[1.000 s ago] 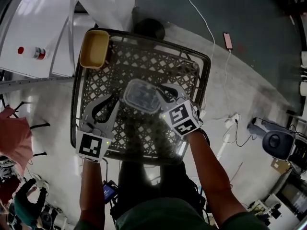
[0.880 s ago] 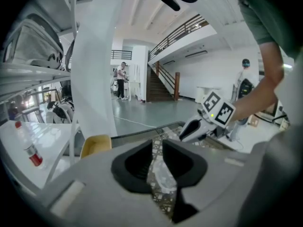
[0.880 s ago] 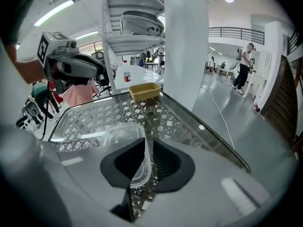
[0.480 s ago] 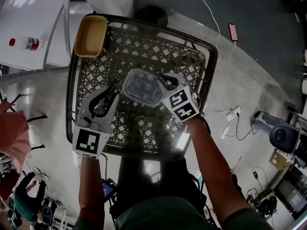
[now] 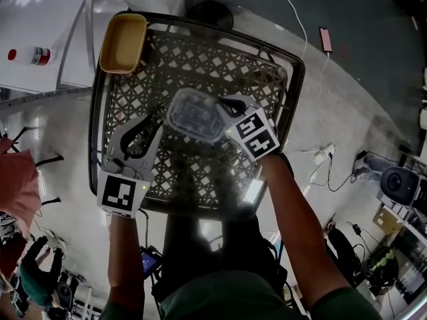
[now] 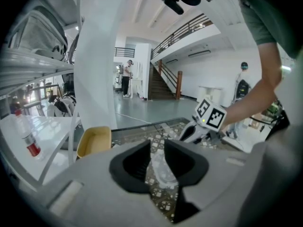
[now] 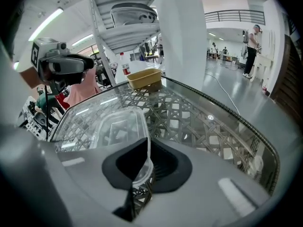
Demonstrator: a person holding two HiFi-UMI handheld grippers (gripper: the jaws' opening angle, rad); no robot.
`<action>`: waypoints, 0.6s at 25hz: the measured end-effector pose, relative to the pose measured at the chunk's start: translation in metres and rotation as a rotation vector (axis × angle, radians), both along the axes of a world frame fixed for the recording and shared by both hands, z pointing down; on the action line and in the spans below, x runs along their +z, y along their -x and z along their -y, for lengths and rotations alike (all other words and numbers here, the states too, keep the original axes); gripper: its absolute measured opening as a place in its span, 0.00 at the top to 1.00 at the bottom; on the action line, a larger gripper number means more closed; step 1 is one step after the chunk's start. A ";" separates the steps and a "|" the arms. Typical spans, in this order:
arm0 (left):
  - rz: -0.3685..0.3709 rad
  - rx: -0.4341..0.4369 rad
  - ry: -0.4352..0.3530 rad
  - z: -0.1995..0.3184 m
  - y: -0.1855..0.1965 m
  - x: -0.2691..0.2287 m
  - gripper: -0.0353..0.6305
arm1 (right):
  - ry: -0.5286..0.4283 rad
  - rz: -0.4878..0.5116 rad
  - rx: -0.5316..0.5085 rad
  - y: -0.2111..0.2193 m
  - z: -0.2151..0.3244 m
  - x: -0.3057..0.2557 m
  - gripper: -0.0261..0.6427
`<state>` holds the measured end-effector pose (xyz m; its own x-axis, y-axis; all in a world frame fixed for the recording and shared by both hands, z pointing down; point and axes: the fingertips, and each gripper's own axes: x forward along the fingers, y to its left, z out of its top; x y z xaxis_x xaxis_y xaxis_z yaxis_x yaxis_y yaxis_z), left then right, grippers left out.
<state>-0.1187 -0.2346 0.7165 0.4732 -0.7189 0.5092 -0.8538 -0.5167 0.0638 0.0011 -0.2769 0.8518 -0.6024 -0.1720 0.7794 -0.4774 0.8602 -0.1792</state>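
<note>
A clear plastic container [image 5: 192,114] hangs over the glass-topped lattice table [image 5: 293,99]. My right gripper [image 5: 219,111] is shut on its right rim; in the right gripper view the thin rim [image 7: 147,148] sits pinched between the pads and the container [image 7: 118,126] stretches away to the left. My left gripper [image 5: 159,116] is at the container's left end, jaws open by a narrow gap. In the left gripper view the clear container [image 6: 163,171] shows through that gap. I cannot tell whether it touches the pads. The right gripper's marker cube [image 6: 209,117] lies beyond.
A shallow yellow tray [image 5: 123,42] rests on the table's far left corner. A white shelf surface holds a bottle with a red label [image 5: 27,54]. A phone [image 5: 325,39] and cables lie on the floor at right. Pink cloth [image 5: 17,185] hangs at left.
The right gripper has carried the container a little further over the table and raised it slightly. The left gripper stays close by its left end, jaws as before.
</note>
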 end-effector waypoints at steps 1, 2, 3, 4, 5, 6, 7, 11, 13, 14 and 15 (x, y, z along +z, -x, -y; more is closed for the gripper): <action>-0.001 0.000 -0.001 0.000 0.000 -0.001 0.81 | 0.006 0.000 -0.003 0.001 -0.001 0.000 0.93; -0.001 0.001 -0.004 0.001 -0.001 -0.001 0.81 | 0.011 0.000 -0.003 0.001 -0.002 0.001 0.94; -0.001 0.002 -0.006 0.001 -0.001 -0.002 0.81 | 0.013 -0.003 -0.003 0.000 -0.002 0.001 0.94; -0.001 0.003 -0.008 0.001 -0.002 -0.004 0.81 | 0.012 -0.005 -0.002 0.000 -0.002 0.001 0.94; 0.000 0.005 -0.009 0.001 -0.003 -0.005 0.81 | 0.007 -0.006 0.000 -0.001 -0.001 0.001 0.95; 0.001 0.007 -0.012 0.001 -0.003 -0.007 0.81 | -0.001 -0.004 0.002 -0.001 -0.001 -0.001 0.95; 0.001 0.008 -0.014 0.001 -0.004 -0.009 0.81 | -0.009 -0.003 0.006 -0.001 -0.001 -0.003 0.95; 0.003 0.004 -0.017 0.002 -0.002 -0.016 0.81 | -0.051 0.007 0.032 -0.004 0.001 -0.015 0.95; 0.009 0.003 -0.020 0.003 -0.001 -0.018 0.81 | -0.077 0.012 0.038 -0.005 0.002 -0.022 0.95; 0.012 0.004 -0.022 0.003 0.000 -0.020 0.81 | -0.092 0.012 0.038 -0.005 0.003 -0.025 0.95; 0.014 0.004 -0.026 0.003 0.000 -0.022 0.81 | -0.106 0.012 0.039 -0.006 0.004 -0.029 0.95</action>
